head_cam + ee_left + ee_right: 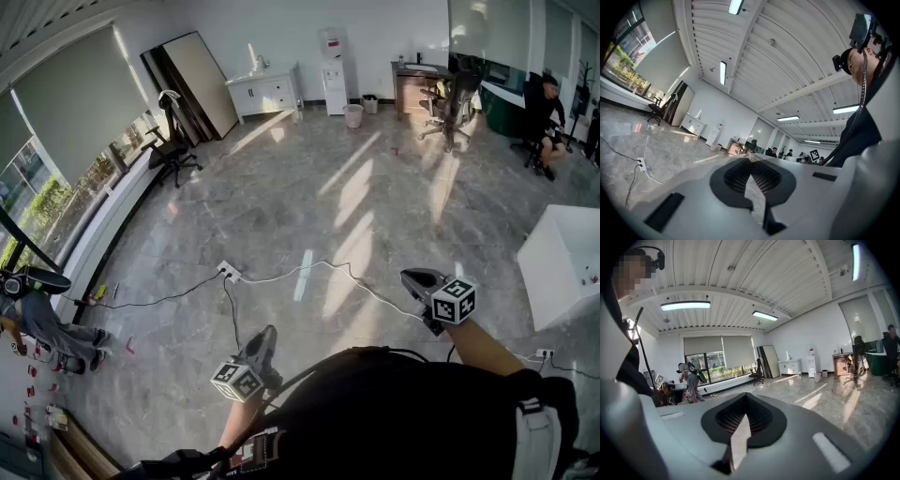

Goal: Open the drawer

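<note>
Both grippers we hold clenched on nothing: left gripper [269,334], right gripper [410,277]. Far ahead of both, against the wall, stands a white cabinet [265,94], fronts closed; its drawer is too small to tell.

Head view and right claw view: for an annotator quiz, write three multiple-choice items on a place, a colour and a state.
1. Where is the power strip? A on the floor; B on a shelf; C on a chair.
2. What colour is the far-wall cabinet? A black; B white; C red.
3. How do the jaws of the right claw stand? A wide apart; B on a handle; C together, empty.
1 A, it lies on the floor; 2 B, its doors are white; 3 C, the jaws touch, nothing between.
</note>
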Motion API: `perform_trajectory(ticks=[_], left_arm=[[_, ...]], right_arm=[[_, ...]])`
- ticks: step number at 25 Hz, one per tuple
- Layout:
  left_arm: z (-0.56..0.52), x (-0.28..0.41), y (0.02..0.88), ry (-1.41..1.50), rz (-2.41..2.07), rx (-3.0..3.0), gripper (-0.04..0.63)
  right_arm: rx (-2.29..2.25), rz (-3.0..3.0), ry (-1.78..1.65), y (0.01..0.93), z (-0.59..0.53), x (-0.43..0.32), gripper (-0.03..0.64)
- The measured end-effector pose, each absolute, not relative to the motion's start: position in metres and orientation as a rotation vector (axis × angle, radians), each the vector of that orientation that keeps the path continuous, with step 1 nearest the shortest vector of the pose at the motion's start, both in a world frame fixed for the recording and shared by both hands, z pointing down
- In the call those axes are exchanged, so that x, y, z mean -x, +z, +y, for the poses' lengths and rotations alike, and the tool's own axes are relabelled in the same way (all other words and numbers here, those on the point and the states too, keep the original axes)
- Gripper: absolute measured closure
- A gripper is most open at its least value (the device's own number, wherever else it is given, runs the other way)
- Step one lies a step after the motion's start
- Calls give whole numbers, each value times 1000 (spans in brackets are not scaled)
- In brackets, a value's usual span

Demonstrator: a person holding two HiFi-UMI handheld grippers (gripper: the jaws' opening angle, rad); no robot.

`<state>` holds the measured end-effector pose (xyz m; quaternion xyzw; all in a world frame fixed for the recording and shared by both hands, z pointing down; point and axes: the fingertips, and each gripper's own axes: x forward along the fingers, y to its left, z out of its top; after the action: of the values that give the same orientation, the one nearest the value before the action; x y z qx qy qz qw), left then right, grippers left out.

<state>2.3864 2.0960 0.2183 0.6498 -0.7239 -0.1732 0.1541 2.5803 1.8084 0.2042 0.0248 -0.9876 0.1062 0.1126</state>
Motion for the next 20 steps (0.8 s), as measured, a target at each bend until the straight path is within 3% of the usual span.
perform_trajectory(ticks=[20], left_arm=[[2103, -2359, 238, -534, -2004, -1853, 604]], right_arm=[[-60, -2815, 366, 224, 1823, -2543, 615]])
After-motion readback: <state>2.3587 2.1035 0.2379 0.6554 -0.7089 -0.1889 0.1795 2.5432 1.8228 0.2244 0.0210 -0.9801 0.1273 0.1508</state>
